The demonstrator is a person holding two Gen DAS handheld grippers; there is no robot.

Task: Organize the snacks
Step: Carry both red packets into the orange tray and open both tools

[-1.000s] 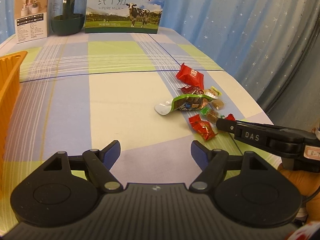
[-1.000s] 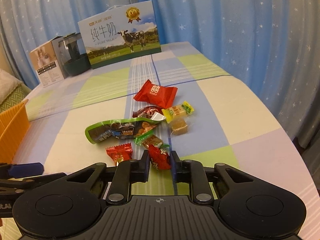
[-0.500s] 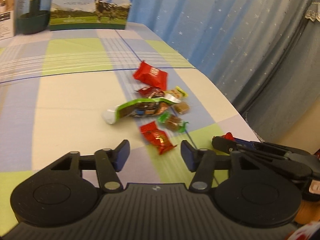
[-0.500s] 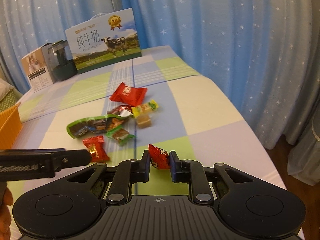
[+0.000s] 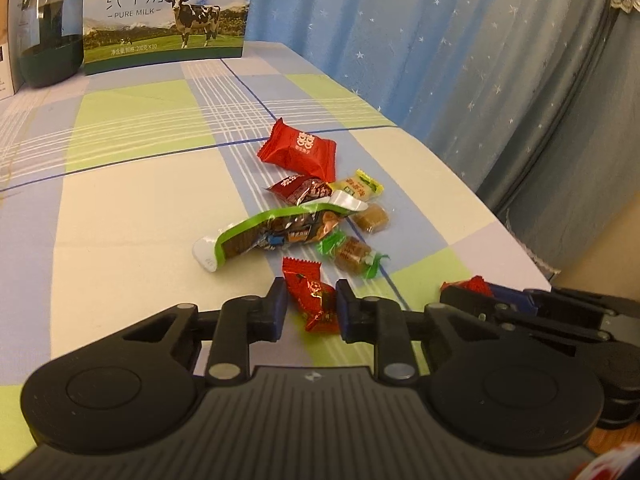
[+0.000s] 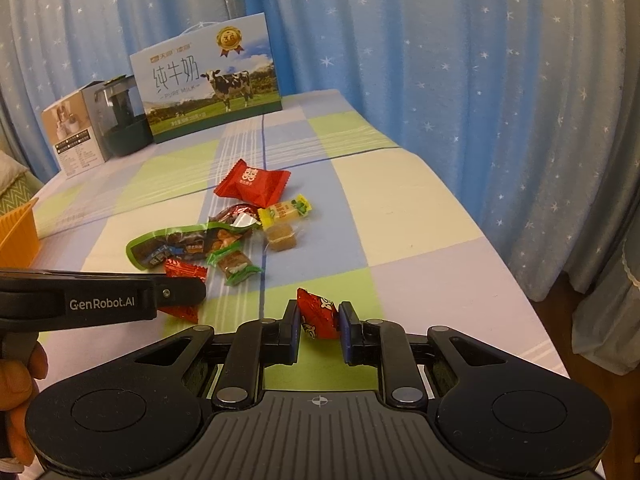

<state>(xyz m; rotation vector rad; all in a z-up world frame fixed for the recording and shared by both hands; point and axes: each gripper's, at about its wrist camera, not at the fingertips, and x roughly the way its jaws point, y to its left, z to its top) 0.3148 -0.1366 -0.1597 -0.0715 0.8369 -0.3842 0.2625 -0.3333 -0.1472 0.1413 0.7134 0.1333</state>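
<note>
A heap of wrapped snacks lies on the checked tablecloth: a big red packet (image 5: 298, 148), a long green-edged pouch (image 5: 276, 232), a green-ended candy (image 5: 352, 254), a yellow bar (image 5: 358, 186) and a brown cube (image 5: 372, 218). My left gripper (image 5: 310, 310) has its jaws closed in around a small red candy (image 5: 310, 296) on the cloth. My right gripper (image 6: 319, 322) is shut on another red candy (image 6: 318, 314) and holds it just off the table. The left gripper also shows in the right wrist view (image 6: 182, 292).
A milk carton box (image 6: 208, 80), a dark jar (image 6: 122, 120) and a white box (image 6: 74, 136) stand at the back. An orange basket (image 6: 18, 232) is at the left edge. The table's right edge drops off beside a blue star curtain (image 6: 500, 80).
My left gripper swung right to the heap and narrowed its jaws around the small red candy. My right gripper lifted its red candy back from the heap.
</note>
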